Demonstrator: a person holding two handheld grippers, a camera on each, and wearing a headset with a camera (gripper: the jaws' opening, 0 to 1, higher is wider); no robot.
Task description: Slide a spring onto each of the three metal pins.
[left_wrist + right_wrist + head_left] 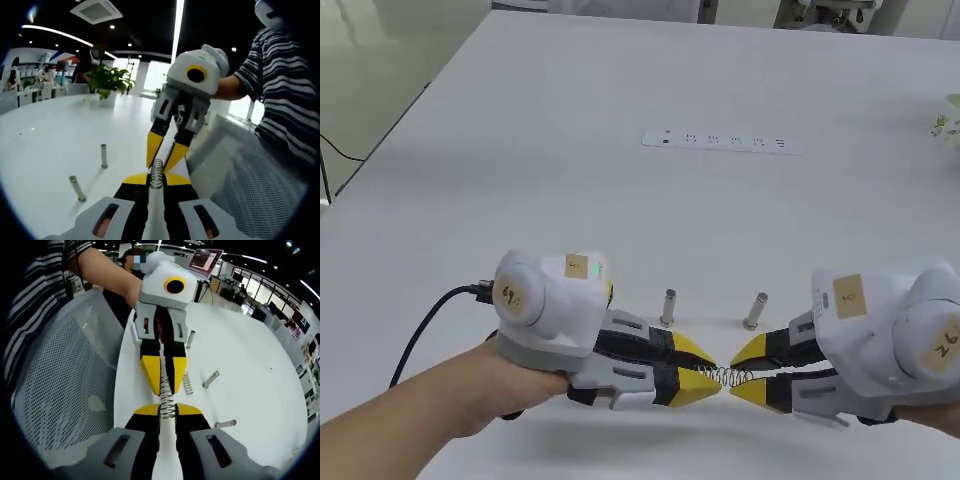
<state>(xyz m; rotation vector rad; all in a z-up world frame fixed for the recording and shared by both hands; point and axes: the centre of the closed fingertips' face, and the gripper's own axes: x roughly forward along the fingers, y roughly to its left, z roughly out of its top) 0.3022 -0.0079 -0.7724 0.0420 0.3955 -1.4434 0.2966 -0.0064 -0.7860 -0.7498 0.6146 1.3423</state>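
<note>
A small metal spring [728, 377] [157, 172] [166, 396] hangs stretched between the two grippers, just above the white table [620, 200]. My left gripper [706, 379] [157, 180] is shut on one end of it. My right gripper [744, 376] [167, 411] faces it tip to tip, shut on the other end. Two steel pins [668, 306] [757, 310] stand just beyond the tips. The right gripper view has three pins [190, 338] [210, 379] [226, 423] and a second spring [188, 383] lying loose on the table.
A white power strip [720, 140] lies farther back on the table. A black cable [425, 330] trails off the left gripper. A mesh chair [75, 375] and a person in a striped shirt [285, 95] are behind the table's near edge. A potted plant [107, 80] stands far off.
</note>
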